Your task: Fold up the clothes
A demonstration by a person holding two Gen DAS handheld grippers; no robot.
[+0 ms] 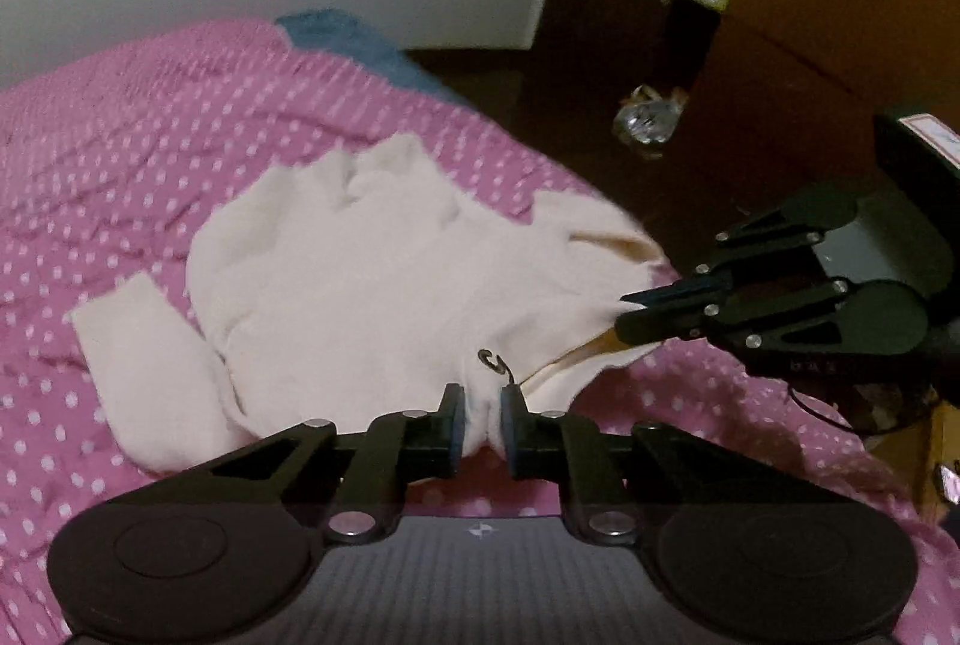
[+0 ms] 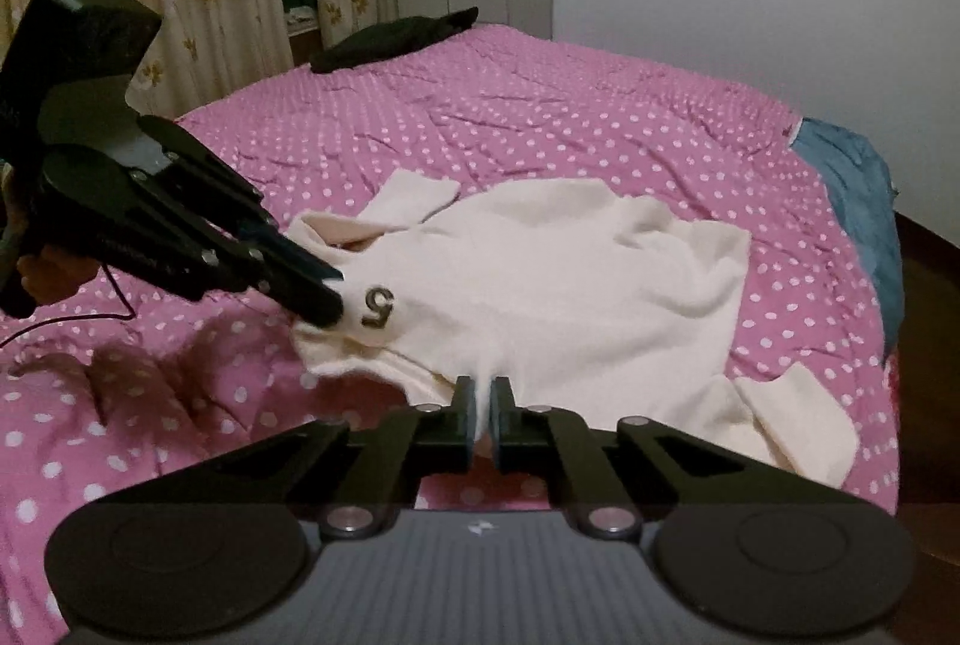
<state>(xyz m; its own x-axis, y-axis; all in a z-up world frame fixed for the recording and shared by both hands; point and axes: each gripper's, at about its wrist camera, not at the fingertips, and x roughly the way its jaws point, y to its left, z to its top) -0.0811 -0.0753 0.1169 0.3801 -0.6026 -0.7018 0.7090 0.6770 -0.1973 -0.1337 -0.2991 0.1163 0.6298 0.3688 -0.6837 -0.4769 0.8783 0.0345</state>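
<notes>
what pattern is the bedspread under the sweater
Pink with small white polka dots; the bedspread shows best in the right wrist view.

Dark numeral 5 on the cream sweater (image 2: 540,285), seen upside down, other markings unreadable

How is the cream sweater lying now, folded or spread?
Spread, not folded: the cream sweater lies open and rumpled on the bedspread, both sleeves out.

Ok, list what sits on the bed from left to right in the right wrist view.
Left gripper shut on the hem, black garment at the far edge, cream knit sweater with a number 5 patch, blue cloth draped over the right edge, all on the pink polka-dot bedspread.
</notes>
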